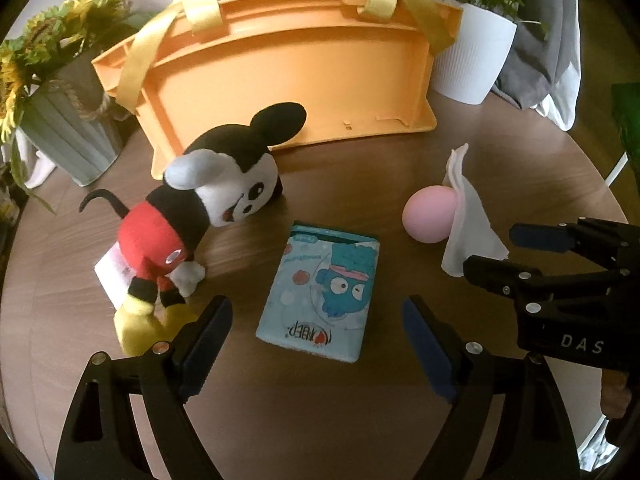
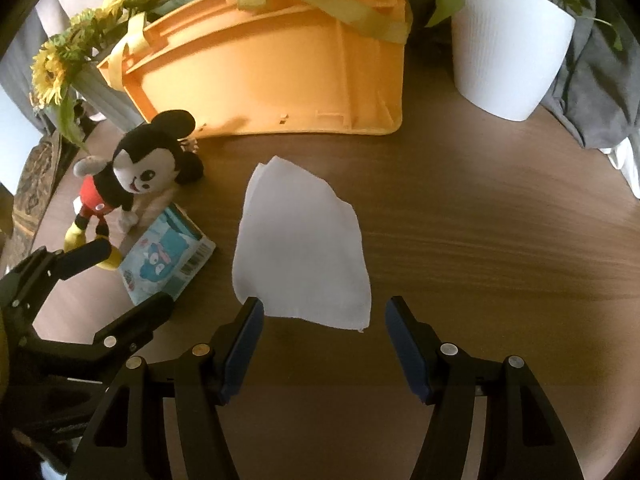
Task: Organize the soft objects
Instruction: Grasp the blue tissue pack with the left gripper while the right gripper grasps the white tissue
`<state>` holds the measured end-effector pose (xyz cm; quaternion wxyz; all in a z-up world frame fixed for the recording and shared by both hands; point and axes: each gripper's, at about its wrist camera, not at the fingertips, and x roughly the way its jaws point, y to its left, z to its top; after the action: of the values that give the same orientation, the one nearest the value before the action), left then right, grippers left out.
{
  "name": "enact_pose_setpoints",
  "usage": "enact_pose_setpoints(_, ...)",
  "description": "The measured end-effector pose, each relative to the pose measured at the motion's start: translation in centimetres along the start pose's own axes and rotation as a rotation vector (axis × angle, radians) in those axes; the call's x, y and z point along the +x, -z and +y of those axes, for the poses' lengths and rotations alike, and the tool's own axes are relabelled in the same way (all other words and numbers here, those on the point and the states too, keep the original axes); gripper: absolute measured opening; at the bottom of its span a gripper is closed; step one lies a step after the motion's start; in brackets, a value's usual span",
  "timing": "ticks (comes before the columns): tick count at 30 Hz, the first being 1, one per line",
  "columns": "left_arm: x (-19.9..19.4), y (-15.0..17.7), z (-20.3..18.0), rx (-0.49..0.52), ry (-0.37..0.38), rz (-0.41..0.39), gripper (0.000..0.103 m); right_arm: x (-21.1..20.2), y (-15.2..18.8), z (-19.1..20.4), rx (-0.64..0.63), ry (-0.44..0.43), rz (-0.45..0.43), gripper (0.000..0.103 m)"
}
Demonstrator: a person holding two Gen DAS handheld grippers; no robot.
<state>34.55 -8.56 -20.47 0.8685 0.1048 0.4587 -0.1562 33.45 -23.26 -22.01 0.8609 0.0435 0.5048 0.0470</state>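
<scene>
Nothing is packed yet: plush mouse (image 1: 208, 204), tissue pack (image 1: 320, 292), pink ball (image 1: 430, 214) and white cloth (image 2: 300, 248) all lie outside the orange basket (image 1: 288, 76) at twelve o'clock. Left gripper (image 1: 316, 344) and right gripper (image 2: 324, 344) both gape, holding nothing.

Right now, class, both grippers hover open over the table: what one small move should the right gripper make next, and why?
Probably ease the right gripper forward and down onto the tissue. Its jaws stand open and empty, with the tissue's near edge just ahead between them. The tissue is the closest soft thing to it, while the orange basket waits behind.
</scene>
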Motion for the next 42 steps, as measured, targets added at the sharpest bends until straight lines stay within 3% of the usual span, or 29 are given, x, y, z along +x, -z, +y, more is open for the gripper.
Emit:
enact_pose_setpoints(6, 0.7, -0.2, 0.0, -0.009, 0.011, 0.012, 0.087, 0.8, -0.2, 0.0, -0.007, 0.003, 0.005, 0.063)
enact_pose_setpoints(11, 0.9, -0.1, -0.2, -0.001, 0.012, 0.01, 0.086, 0.6, 0.1, 0.2, -0.022, 0.01, 0.0, 0.044)
enact_pose_setpoints(13, 1.0, 0.0, -0.2, 0.002, 0.018, 0.009, 0.082, 0.5, 0.3, 0.2, -0.025, 0.01, -0.002, 0.034)
enact_pose_setpoints(18, 1.3, 0.3, -0.1, -0.013, 0.034, 0.018, 0.052, 0.4, 0.4, 0.0, -0.024, 0.013, -0.013, 0.015)
enact_pose_setpoints(27, 0.8, 0.8, -0.2, -0.038, 0.055, -0.007, 0.051, -0.3, 0.7, 0.6, -0.044, 0.016, -0.046, 0.004)
enact_pose_setpoints(37, -0.4, 0.6, -0.3, -0.068, 0.053, -0.035, 0.051, -1.3, 0.8, 0.1, -0.007, -0.021, -0.056, 0.006)
enact_pose_setpoints(38, -0.4, 0.6, -0.4, -0.073, 0.053, -0.035, 0.051, -1.2, 0.8, 0.0, -0.003, -0.02, -0.045, 0.009)
enact_pose_setpoints(40, -0.6, 0.6, -0.4, -0.074, 0.05, -0.038, 0.051, -1.1, 0.7, 0.3, -0.008, -0.023, -0.046, 0.04)
enact_pose_setpoints(42, -0.7, 0.6, -0.3, -0.078, 0.049, -0.039, 0.051, -1.1, 0.9, 0.8, -0.029, -0.013, -0.059, 0.048)
